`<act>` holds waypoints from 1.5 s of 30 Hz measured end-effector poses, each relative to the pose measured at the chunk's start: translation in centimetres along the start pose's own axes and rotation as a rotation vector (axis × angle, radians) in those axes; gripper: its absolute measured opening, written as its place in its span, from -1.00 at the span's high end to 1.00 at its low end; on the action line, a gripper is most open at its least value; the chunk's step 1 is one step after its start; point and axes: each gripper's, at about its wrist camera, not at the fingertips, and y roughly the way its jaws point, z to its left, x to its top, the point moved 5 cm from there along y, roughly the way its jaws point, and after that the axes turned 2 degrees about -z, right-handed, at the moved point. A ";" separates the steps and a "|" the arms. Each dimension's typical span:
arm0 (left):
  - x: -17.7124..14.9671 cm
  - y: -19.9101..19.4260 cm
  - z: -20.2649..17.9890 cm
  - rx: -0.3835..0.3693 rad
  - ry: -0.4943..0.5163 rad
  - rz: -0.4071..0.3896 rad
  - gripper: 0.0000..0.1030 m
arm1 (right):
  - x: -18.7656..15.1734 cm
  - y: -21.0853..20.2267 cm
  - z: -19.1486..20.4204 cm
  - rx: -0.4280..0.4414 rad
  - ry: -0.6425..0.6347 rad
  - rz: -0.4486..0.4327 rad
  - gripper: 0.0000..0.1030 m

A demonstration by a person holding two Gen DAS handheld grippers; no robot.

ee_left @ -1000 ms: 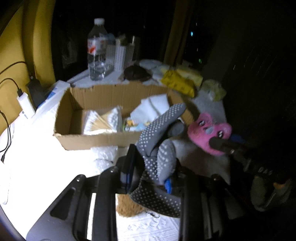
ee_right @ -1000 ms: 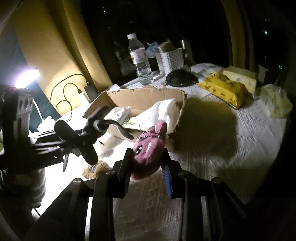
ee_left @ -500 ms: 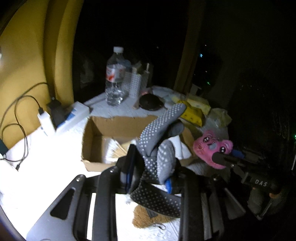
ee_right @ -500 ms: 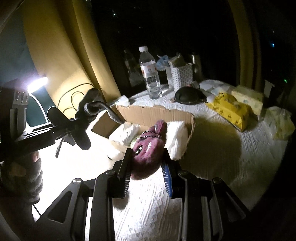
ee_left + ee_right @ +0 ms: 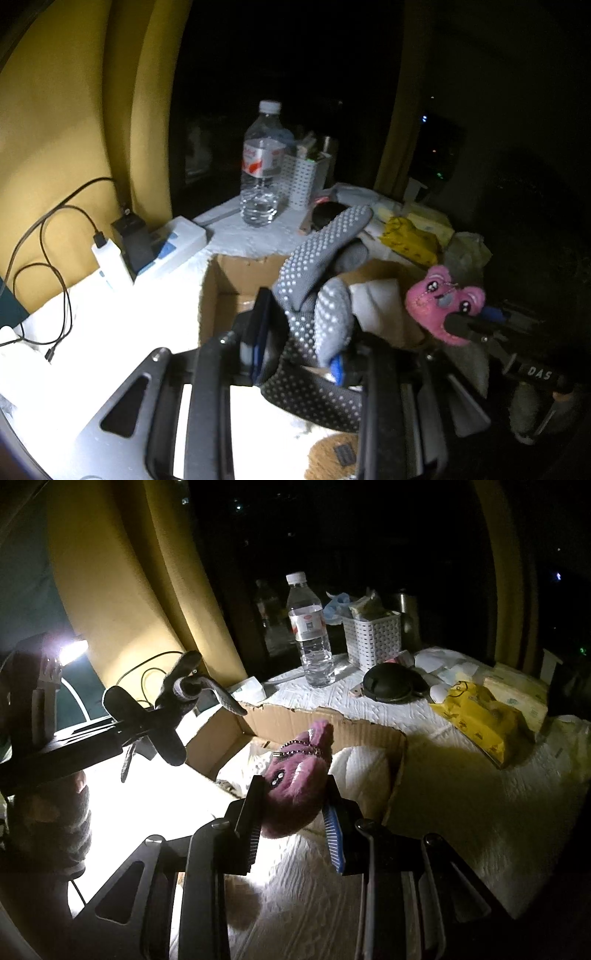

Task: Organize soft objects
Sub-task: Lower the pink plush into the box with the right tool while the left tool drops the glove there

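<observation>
A: What do we have in the left gripper (image 5: 299, 332)?

B: A grey dotted glove (image 5: 317, 291), limp and light. It flops over the fingers (image 5: 260, 325), one end sticking up, the cuff hanging below. The rubber dots should keep it from sliding, and we judge the bunched middle, where we pinch it, the best place to hold it.

A: How tight are we?

B: Clamped nearly as far as the jaws go, with only thin fabric between the pads.

A: And the right gripper (image 5: 295, 808)?

B: It is clenched on a pink plush toy (image 5: 295, 779), with the jaws partway apart and the fur bulging between them. The toy is soft, squashy and weighs little. We grip its body, and the bead chain (image 5: 299, 747) by its head hangs clear.

A: Where are both things?

B: Both are held in the air at the near edge of the cardboard box (image 5: 325, 723), which already holds white cloths (image 5: 365, 775). The glove is toward the box's left side and the toy is over its front wall.
</observation>
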 end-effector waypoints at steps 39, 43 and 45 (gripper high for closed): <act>-1.8 4.8 2.0 0.147 -0.009 0.088 -0.36 | -0.1 6.9 -2.2 0.033 0.061 0.068 0.23; -1.9 3.8 1.4 0.107 -0.018 0.085 -0.37 | 0.0 6.0 -1.8 0.030 0.059 0.059 0.23; -1.9 3.3 1.1 0.116 -0.013 0.080 -0.38 | 0.1 5.6 -1.6 0.028 0.056 0.054 0.22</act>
